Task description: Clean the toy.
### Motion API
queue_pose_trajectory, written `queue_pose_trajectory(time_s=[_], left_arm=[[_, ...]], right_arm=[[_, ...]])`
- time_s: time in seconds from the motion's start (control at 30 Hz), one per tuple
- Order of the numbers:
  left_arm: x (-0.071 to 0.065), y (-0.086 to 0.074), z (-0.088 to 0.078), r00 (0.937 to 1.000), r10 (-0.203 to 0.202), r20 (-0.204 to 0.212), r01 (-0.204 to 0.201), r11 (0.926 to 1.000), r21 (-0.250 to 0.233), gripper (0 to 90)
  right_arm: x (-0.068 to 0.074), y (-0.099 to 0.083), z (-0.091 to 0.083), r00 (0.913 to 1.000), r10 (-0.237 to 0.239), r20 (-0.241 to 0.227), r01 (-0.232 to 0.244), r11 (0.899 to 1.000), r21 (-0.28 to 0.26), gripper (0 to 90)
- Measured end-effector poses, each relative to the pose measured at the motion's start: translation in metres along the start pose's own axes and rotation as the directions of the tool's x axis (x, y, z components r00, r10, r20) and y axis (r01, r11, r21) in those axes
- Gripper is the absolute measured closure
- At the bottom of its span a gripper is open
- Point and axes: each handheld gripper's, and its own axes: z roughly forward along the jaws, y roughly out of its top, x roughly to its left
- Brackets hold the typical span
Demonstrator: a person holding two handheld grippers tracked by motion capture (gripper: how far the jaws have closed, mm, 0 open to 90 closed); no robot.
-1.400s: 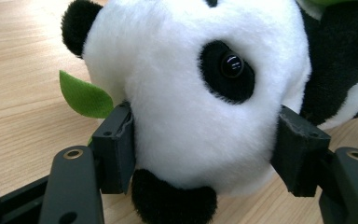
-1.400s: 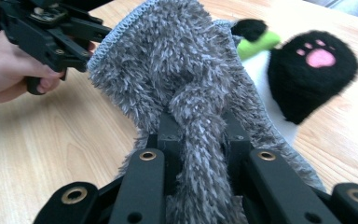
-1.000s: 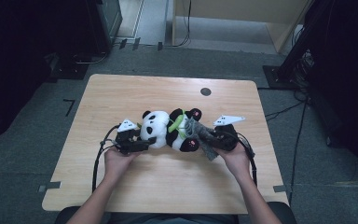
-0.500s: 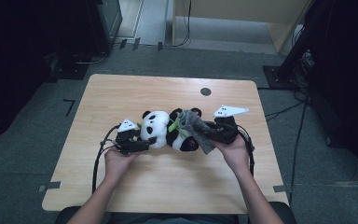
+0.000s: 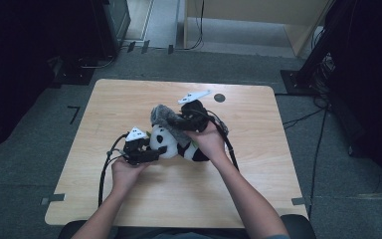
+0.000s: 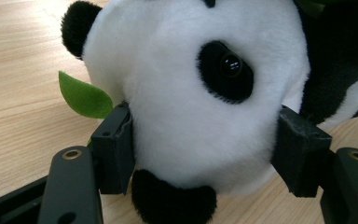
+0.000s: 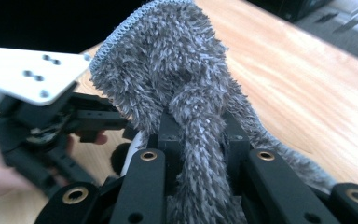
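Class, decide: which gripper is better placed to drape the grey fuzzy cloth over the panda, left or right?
Right. The right gripper is shut on the grey fuzzy cloth, raised above the plush panda. The left gripper is clamped on the panda's head, steadying it.

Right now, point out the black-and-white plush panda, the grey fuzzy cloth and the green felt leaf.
black-and-white plush panda (image 6: 191, 121): left gripper view, white face below the eye.
grey fuzzy cloth (image 7: 177, 70): right gripper view, upper bunched part.
green felt leaf (image 6: 84, 98): left gripper view, leaf's middle.
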Motion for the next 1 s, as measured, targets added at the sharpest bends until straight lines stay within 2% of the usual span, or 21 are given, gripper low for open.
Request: queue_pose_trajectory(time_s=[0.17, 0.27, 0.4, 0.67, 0.8, 1.0], left_arm=[[0.0, -0.001, 0.0, 1.0, -0.003, -0.002, 0.003, 1.0, 0.002, 31.7], [0.001, -0.001, 0.0, 0.9999, -0.016, 0.003, 0.016, 0.9999, 0.005, 32.0], [0.001, -0.002, 0.0, 0.9992, -0.04, 0.01, 0.04, 0.9991, 0.013, 33.6], [0.002, -0.001, 0.0, 0.999, -0.044, 0.01, 0.044, 0.999, 0.013, 34.1], [0.002, -0.001, 0.0, 0.9991, -0.042, 0.01, 0.042, 0.999, 0.014, 34.5], [0.0, -0.001, 0.0, 0.9998, -0.017, 0.006, 0.017, 0.9996, 0.022, 35.4]], right_arm=[[0.003, -0.003, 0.027, 1.0, 0.002, -0.003, -0.002, 0.998, 0.067, 76.4], [0.006, -0.008, 0.033, 0.9998, -0.022, -0.001, 0.022, 0.998, 0.065, 76.3], [0.009, -0.012, 0.029, 0.9984, -0.054, -0.015, 0.055, 0.995, 0.079, 76.7], [0.011, -0.031, 0.014, 0.9935, -0.091, -0.069, 0.096, 0.992, 0.079, 78.0], [0.01, -0.045, 0.006, 0.9895, -0.11, -0.094, 0.121, 0.986, 0.115, 78.3], [0.01, -0.061, -0.005, 0.9848, -0.134, -0.111, 0.148, 0.98, 0.13, 78.4]])
